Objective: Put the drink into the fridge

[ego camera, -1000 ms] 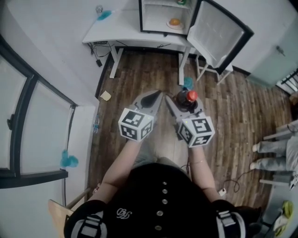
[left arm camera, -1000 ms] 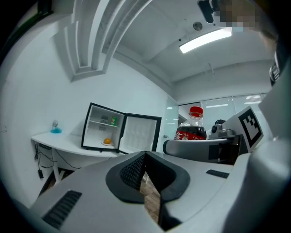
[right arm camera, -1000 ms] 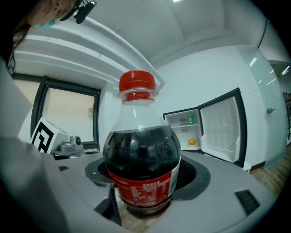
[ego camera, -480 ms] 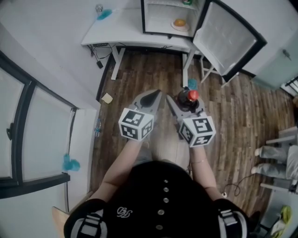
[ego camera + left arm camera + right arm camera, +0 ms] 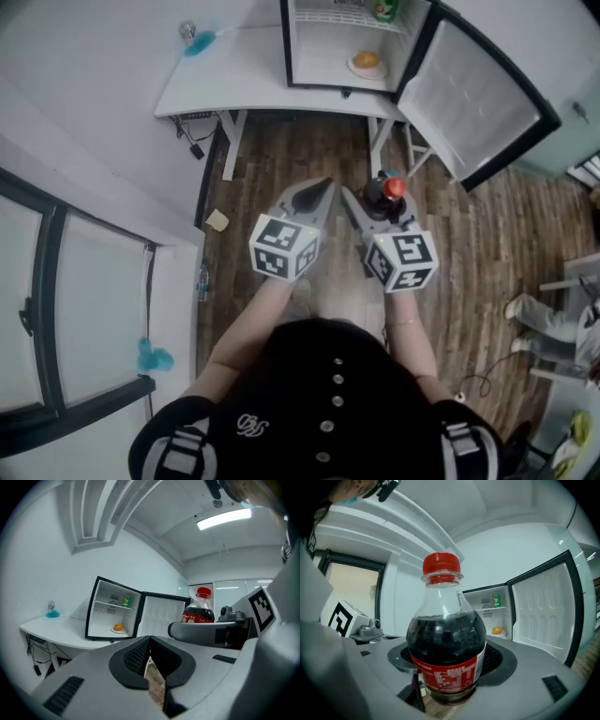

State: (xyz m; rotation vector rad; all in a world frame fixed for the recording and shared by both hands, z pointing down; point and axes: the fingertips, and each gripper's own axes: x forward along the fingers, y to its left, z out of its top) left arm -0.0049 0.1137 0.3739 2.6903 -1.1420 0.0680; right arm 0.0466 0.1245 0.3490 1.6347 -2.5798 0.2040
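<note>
Upright, the cola bottle (image 5: 445, 639) stands gripped between the right tongs (image 5: 446, 670); left tongs (image 5: 149, 641) closed, empty.

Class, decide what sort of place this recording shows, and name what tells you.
Likely an office or lab room, not a kitchen: a mini fridge stands open on a white desk, over wood-plank flooring, with a ceiling strip light overhead.

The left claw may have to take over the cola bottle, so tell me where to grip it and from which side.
Best grip the clear neck below the red cap, coming level from its left. The bottle stands upright and the right claw is shut on its labelled body, leaving the top free.
</note>
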